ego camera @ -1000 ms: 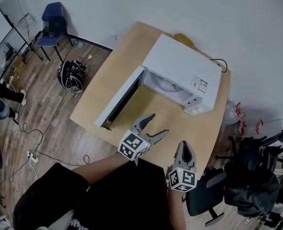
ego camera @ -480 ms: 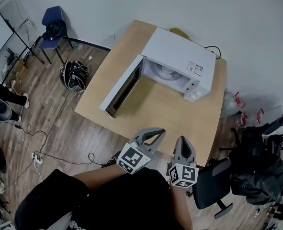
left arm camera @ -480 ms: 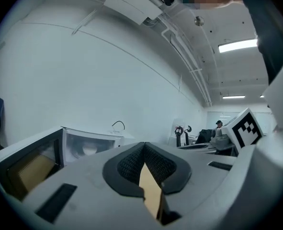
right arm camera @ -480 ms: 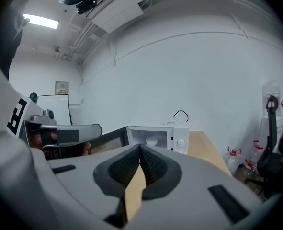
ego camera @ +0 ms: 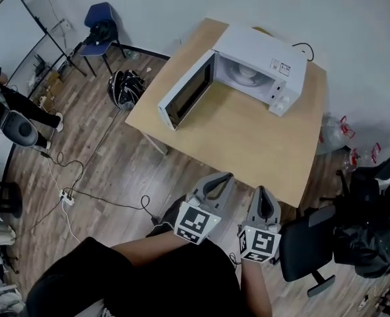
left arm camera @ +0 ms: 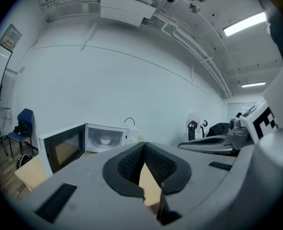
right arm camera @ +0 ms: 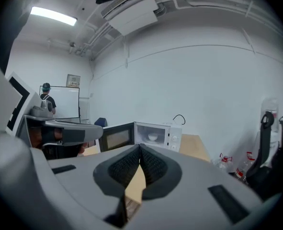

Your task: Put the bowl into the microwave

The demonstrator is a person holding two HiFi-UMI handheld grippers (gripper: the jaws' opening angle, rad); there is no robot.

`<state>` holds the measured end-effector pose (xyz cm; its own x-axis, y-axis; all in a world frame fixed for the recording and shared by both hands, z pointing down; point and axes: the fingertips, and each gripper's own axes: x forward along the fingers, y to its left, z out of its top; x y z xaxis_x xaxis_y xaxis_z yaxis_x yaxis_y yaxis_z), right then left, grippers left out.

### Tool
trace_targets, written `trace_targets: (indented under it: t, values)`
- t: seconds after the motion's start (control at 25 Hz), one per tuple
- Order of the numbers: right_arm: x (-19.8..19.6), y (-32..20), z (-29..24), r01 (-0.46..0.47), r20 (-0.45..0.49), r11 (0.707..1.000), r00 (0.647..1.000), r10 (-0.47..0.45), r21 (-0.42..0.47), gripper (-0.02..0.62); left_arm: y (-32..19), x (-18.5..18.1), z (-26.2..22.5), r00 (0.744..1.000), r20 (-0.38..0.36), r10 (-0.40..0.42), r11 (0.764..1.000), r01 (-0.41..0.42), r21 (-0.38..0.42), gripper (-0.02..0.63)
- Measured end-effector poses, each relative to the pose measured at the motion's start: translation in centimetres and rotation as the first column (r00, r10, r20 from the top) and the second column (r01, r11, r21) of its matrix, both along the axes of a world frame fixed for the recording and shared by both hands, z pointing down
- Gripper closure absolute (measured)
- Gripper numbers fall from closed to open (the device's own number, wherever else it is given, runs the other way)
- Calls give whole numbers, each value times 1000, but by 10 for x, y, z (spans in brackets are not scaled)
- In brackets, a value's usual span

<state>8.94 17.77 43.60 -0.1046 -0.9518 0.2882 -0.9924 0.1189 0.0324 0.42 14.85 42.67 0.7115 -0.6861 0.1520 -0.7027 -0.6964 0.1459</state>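
Inside the open microwave [ego camera: 264, 48] on the table [ego camera: 247, 137] sits the bowl [ego camera: 249, 73].

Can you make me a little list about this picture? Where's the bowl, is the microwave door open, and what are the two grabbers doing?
bowl: white, inside the microwave
microwave: on the far part of the wooden table
door: swung wide open
left gripper: shut, empty, back by the table's near edge
right gripper: shut, empty, beside the left one
task: bowl looks already in; door not yet closed
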Motion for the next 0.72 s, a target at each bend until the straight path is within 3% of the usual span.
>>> trace_targets:
  t: [0.28, 0.48, 0.72]
  values:
    - [-25, 89, 8, 35, 75, 999, 996, -36, 14, 535, 95, -27, 15, 997, 56, -47, 999, 48, -13, 594]
    - [-30, 127, 1, 20, 59, 1000, 998, -21, 20, 535, 122, -25, 13, 999, 40, -22, 1000, 22, 1, 594]
    - [-15, 151, 0, -61, 39, 998, 997, 60, 21, 535, 143, -13, 9, 999, 31, 36, 999, -37, 18, 594]
